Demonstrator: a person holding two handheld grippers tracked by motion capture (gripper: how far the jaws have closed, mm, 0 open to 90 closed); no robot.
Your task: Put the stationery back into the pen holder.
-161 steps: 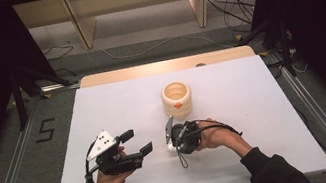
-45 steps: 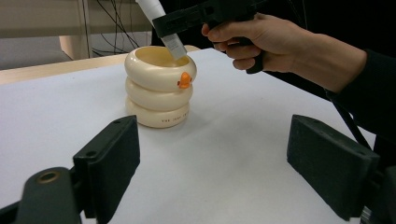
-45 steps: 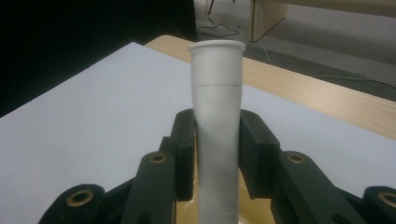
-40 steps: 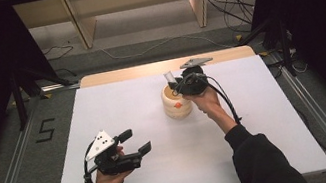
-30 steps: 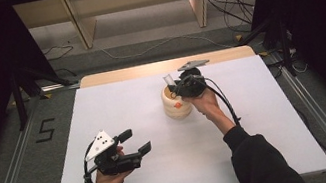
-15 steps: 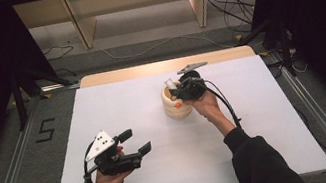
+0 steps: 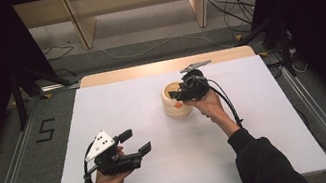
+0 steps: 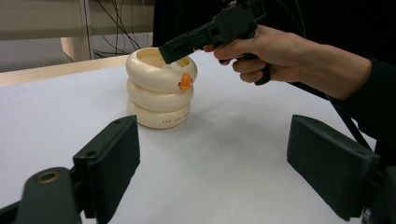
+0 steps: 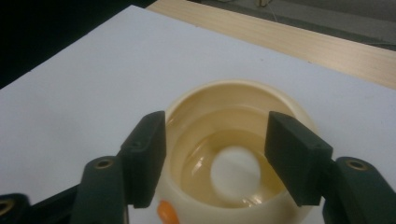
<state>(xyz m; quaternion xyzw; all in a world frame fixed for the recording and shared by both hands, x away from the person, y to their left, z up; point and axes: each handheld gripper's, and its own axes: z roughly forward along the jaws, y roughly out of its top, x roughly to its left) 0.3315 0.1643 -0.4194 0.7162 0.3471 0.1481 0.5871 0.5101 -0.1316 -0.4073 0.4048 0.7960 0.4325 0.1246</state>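
Cream ringed pot [image 7: 175, 100], orange beak on its side, standing far of centre on the white table [image 7: 117, 104]; right gripper [image 7: 182, 91] over its mouth, jaws wide, nothing between them; left gripper [image 7: 132, 142] near left, well apart, jaws wide and empty.

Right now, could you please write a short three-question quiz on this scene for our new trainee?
1. True or false: the right claw is shut on the cream ringed cup.
2. Which claw hangs over the cup's mouth? A) left B) right C) both
3. Fill in: the small knob on the cup's side is coloured ____.

Key: 1 false, its jaws stand open above the rim with nothing between them. 2 B; the left claw is open near the front of the white table, apart from the cup. 3 orange.
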